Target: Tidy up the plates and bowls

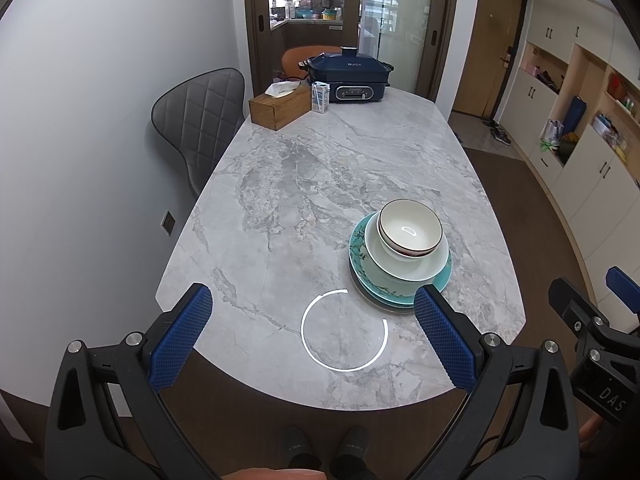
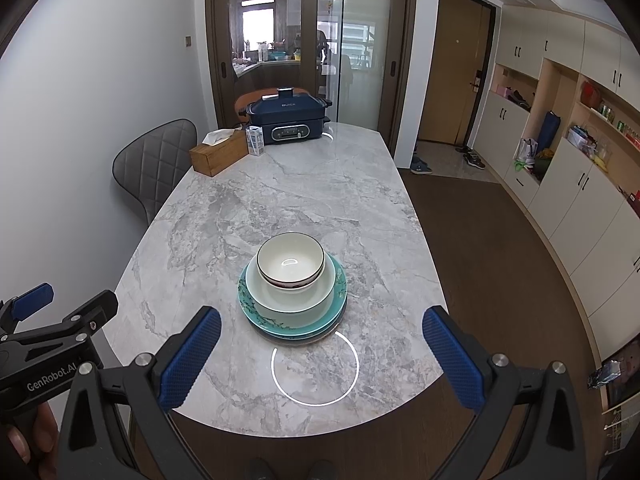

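One stack stands on the marble table point(image 1: 304, 184) near its front end. A white bowl with a dark rim point(image 1: 410, 229) point(image 2: 290, 260) sits in a pale green bowl point(image 1: 416, 268) point(image 2: 280, 300), on teal patterned plates point(image 1: 362, 268) point(image 2: 256, 312). My left gripper point(image 1: 313, 310) is open and empty, above the front edge, left of the stack. My right gripper point(image 2: 322, 334) is open and empty, held just in front of the stack. Each gripper shows at the edge of the other's view.
At the far end stand a wooden tissue box point(image 1: 280, 106) point(image 2: 219, 152), a small carton point(image 1: 320, 97) and a dark blue electric cooker point(image 1: 352, 76) point(image 2: 288, 118). A grey chair point(image 1: 200, 128) is on the left. Cabinets point(image 2: 580, 184) line the right wall.
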The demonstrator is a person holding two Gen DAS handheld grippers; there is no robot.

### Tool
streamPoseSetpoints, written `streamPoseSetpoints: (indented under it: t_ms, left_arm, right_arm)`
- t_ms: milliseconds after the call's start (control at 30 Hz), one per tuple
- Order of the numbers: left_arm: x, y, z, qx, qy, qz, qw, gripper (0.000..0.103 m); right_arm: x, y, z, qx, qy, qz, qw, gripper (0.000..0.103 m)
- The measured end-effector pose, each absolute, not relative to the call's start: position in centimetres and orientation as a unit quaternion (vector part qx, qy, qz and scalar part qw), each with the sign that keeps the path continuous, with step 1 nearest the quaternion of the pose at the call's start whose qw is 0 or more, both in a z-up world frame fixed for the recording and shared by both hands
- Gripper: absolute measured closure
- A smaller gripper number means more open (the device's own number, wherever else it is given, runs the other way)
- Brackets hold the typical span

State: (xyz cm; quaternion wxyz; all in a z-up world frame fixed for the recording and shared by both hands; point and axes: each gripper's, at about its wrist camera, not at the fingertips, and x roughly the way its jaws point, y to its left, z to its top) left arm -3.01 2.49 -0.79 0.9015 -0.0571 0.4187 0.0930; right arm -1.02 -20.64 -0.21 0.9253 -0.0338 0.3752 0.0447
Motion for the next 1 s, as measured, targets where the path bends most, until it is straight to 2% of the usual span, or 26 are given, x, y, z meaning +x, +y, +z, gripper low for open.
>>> streamPoseSetpoints:
  t_ms: [1000]
  left_arm:
    - [-1.9, 2.9, -1.7, -0.057, 0.425, 0.079, 0.9, 0.001]
  right_arm:
    - [-0.7, -20.9, 0.0, -0.035, 0.378, 0.046, 0.924, 0.0]
